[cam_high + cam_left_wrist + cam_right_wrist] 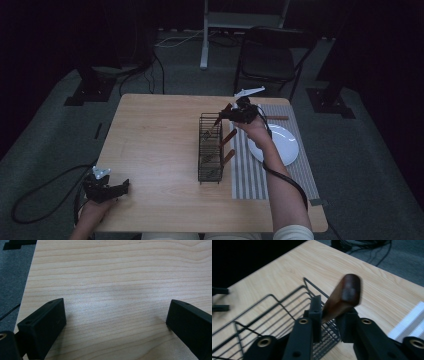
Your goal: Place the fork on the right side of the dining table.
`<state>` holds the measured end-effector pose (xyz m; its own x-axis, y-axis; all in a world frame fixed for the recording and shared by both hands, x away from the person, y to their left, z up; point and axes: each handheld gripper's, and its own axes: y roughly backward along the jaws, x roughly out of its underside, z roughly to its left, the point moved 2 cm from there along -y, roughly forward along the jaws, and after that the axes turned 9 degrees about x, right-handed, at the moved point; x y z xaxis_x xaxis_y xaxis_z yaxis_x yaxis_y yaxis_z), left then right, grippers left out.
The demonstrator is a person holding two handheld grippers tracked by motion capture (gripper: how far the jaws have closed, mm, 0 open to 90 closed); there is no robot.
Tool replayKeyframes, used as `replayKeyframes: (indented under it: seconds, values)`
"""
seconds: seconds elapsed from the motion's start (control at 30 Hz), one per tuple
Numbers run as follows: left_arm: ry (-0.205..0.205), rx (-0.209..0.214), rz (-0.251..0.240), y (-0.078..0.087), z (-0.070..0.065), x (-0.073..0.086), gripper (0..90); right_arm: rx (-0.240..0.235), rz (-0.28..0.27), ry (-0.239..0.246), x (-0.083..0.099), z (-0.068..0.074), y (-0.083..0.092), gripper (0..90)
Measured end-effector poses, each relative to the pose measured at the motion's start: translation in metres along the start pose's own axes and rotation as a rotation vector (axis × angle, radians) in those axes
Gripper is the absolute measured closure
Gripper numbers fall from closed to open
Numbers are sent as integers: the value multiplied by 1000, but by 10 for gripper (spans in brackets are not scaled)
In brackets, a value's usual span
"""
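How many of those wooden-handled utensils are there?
4 visible: one gripped over the wire basket by the right hand-held gripper, two handles poking out its right side, one behind the plate. More may hide inside.

The left gripper [116,322] hangs just above the table [120,277], its two black jaws spread wide with bare wood grain between them. The table edge runs up the left side, with grey carpet [12,272] and a thin cable [8,312] beyond it.
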<state>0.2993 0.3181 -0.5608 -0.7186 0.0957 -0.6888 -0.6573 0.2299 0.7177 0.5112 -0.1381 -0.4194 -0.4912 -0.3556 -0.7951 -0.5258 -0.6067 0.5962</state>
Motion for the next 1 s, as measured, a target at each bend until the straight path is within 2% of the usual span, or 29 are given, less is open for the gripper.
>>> replayKeyframes:
  seconds: [0.07,0.27,0.53,0.83,1.0]
  values:
    - [0,0,0,0,0,0,31,-31,-16,1,-3,3,4,803]
    - [0,0,0,0,0,0,31,-11,-13,41,-5,9,8,806]
    - [0,0,0,0,0,0,31,-3,-28,50,-6,11,17,807]
    - [0,0,0,0,0,0,31,-2,-76,66,-9,18,43,807]
    - [0,0,0,0,0,0,31,14,-99,81,-10,21,59,807]
